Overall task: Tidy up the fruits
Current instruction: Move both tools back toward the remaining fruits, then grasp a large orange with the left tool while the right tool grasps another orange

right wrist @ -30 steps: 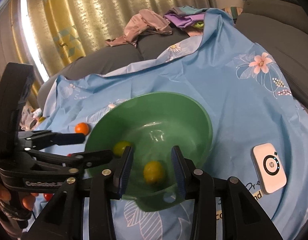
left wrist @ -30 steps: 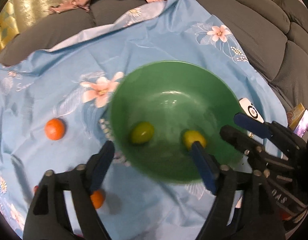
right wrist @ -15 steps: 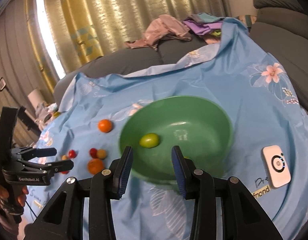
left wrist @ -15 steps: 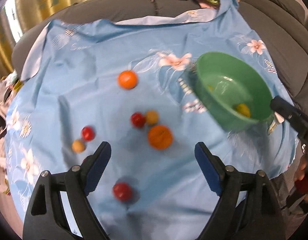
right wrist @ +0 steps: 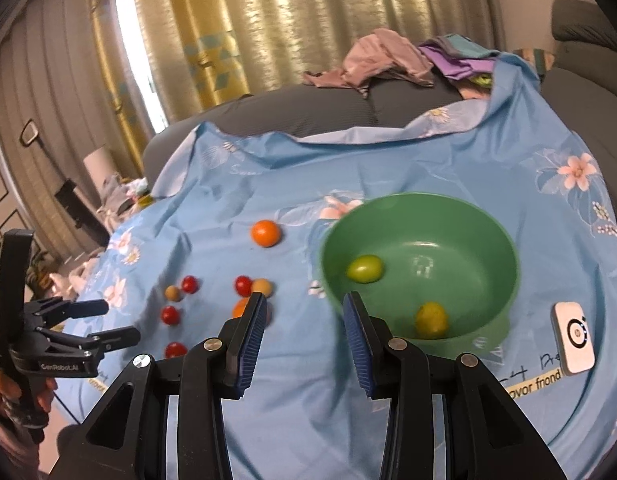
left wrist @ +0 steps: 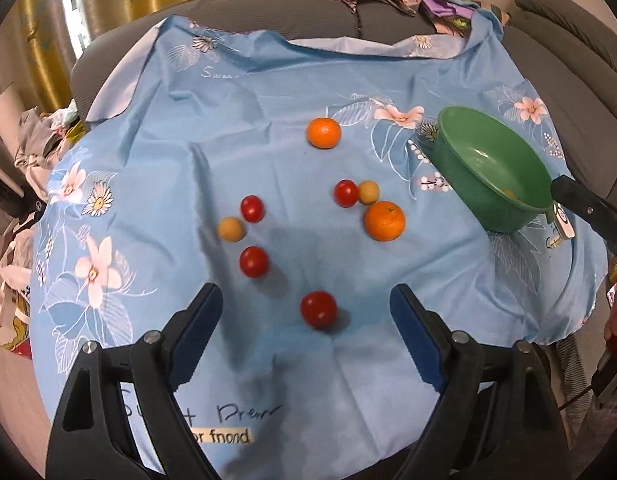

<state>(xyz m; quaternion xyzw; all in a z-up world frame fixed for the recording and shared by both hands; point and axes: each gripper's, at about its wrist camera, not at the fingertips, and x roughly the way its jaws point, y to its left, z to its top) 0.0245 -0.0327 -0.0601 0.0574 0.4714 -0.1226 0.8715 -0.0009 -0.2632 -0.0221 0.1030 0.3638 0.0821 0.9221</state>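
Two yellow-green fruits (right wrist: 364, 269) lie in the green bowl (right wrist: 508, 240) at the right of the blue floral cloth (left wrist: 268, 92), which is draped over a grey sofa; by the look of it the sorting is only begun. Eight pieces remain loose on the cloth: two oranges (left wrist: 384, 221), four red tomatoes (left wrist: 318, 309) and two small tan fruits (left wrist: 230, 229). The left claw (left wrist: 306, 332) hangs wide apart and empty above the nearest tomato. The right claw (right wrist: 304, 332) stands narrowly apart near the bowl's rim, holding nothing. A white device (right wrist: 574, 338) lies just beside the bowl.
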